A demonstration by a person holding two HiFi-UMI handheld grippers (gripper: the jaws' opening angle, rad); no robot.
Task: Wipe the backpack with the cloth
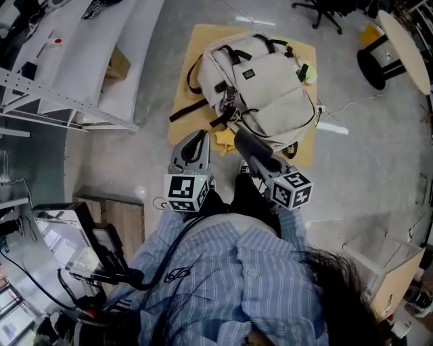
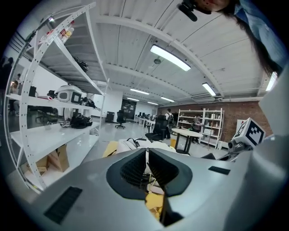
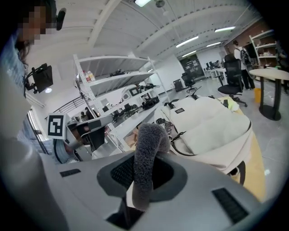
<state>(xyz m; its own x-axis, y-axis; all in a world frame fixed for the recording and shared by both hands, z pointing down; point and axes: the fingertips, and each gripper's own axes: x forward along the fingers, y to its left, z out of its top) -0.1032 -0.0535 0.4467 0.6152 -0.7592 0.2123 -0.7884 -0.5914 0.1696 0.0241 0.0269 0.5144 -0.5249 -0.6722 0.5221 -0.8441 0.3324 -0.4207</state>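
Note:
A cream backpack [image 1: 260,81] with black straps lies flat on a tan mat [image 1: 196,47] on the floor; the right gripper view shows the backpack [image 3: 210,122] just ahead. My right gripper [image 1: 259,157] hovers at the bag's near edge, shut on a rolled grey fuzzy cloth [image 1: 252,144] that sticks up out of the jaws [image 3: 146,158]. My left gripper [image 1: 199,140] is beside it, left of the bag's near corner, its jaws shut together with nothing between them [image 2: 146,158]. A yellow scrap [image 1: 223,138] lies between the two grippers.
A white shelving rack [image 1: 81,67] with a cardboard box [image 1: 120,64] under it stands at the left. A round table [image 1: 404,44] and an office chair [image 1: 325,12] are at the far right. Another cardboard box [image 1: 399,277] sits at the near right.

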